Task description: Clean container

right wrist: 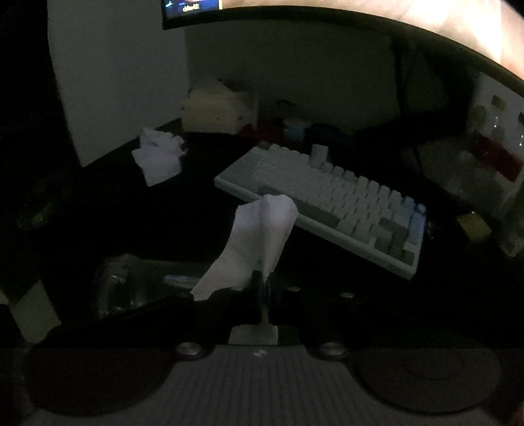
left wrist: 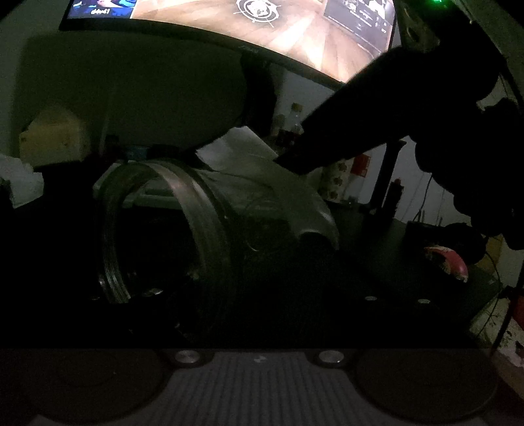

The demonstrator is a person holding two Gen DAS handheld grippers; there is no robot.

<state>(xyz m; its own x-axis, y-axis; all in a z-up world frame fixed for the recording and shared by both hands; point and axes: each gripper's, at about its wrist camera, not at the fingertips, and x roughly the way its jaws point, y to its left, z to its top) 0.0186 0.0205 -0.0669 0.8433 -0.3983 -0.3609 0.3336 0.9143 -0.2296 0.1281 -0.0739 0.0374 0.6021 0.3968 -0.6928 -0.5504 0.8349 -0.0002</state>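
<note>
Tissue (right wrist: 258, 236) is what we see first in the right wrist view, a white sheet standing up from the right gripper (right wrist: 262, 285), whose 2 fingers are pressed together on its lower edge. Low and left of it lies a dim, glassy shape that may be the container, though it is too dark there for us to be sure.

From the left wrist view, the container (left wrist: 183, 229) fills the near field: a clear jar lying on its side, its ringed mouth turned toward the left of the frame. We judge that the left gripper (left wrist: 229, 295) has it clamped, but its fingers are lost in shadow and we cannot tell how they stand. Above the jar's far end comes the dark body of the other tool, with a pale sheet at its tip touching or just over the jar wall.

Farther back we make out a keyboard (right wrist: 330, 203), a crumpled wad of paper (right wrist: 160, 160) and a lit monitor (left wrist: 262, 29).

We judge the wiping step is under way. Next we need to keep the jar steady and carry the tissue round to the mouth.
</note>
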